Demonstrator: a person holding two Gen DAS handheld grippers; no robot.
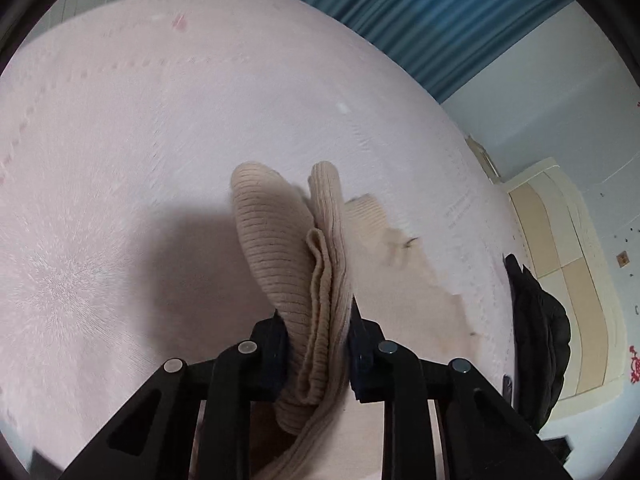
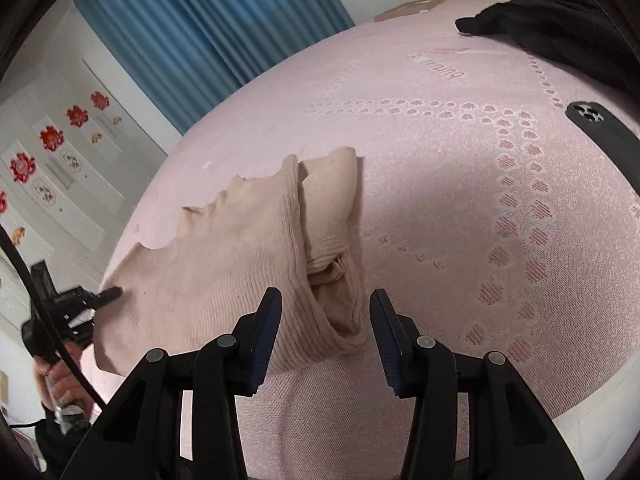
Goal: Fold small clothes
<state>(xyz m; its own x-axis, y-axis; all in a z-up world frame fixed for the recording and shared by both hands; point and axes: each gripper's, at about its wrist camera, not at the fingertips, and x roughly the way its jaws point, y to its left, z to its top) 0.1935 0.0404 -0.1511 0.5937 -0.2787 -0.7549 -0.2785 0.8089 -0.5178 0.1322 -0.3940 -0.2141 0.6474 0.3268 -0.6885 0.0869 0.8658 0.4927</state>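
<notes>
A beige ribbed knit garment [image 2: 240,248] lies on a pink patterned bed cover [image 2: 460,208], with one part of it lifted off the cover. The left gripper [image 1: 316,344] is clamped on a bunched fold of this garment, the ribbed cloth pressed between its two dark pads and hanging down past them. In the right wrist view the same gripper reaches the garment's left edge, held by a hand [image 2: 60,376]. The right gripper [image 2: 324,336] stands with its jaws apart just in front of the garment's near folded edge; nothing lies between its pads. A black garment [image 2: 560,28] rests on the cover well beyond the beige one, near a dark phone [image 2: 600,128]. Blue curtains [image 2: 208,28] hang behind the bed.
</notes>
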